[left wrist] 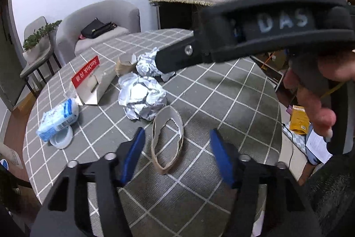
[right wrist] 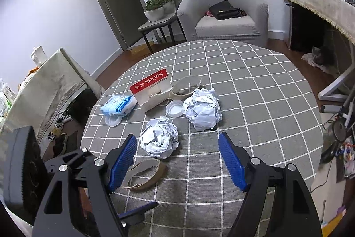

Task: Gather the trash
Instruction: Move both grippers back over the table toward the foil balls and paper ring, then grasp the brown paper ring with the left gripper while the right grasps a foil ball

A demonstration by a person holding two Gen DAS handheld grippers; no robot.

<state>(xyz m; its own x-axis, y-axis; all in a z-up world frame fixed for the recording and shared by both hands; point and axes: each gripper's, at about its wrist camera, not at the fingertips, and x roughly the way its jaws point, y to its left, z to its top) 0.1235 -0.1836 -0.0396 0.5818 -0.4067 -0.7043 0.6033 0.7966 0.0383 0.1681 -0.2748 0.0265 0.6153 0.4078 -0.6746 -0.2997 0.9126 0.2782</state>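
Note:
Trash lies on a round table with a grey checked cloth [left wrist: 221,103] [right wrist: 255,103]. A flattened cardboard ring [left wrist: 167,139] [right wrist: 145,173] lies nearest. Two crumpled paper balls lie behind it, one near [left wrist: 143,100] [right wrist: 159,140] and one further off [left wrist: 146,64] [right wrist: 203,108]. My left gripper [left wrist: 176,154] is open and empty, hovering over the ring. My right gripper [right wrist: 177,161] is open and empty above the near ball; in the left wrist view its black body [left wrist: 255,37] reaches over the far ball.
A red and white SanDisk box [left wrist: 93,83] [right wrist: 153,89], a torn cardboard ring [left wrist: 125,63] [right wrist: 186,86], a blue tissue pack [left wrist: 58,118] [right wrist: 117,106] and white lids [left wrist: 62,139] [right wrist: 175,109] lie at the left. A grey armchair [right wrist: 226,14] stands beyond.

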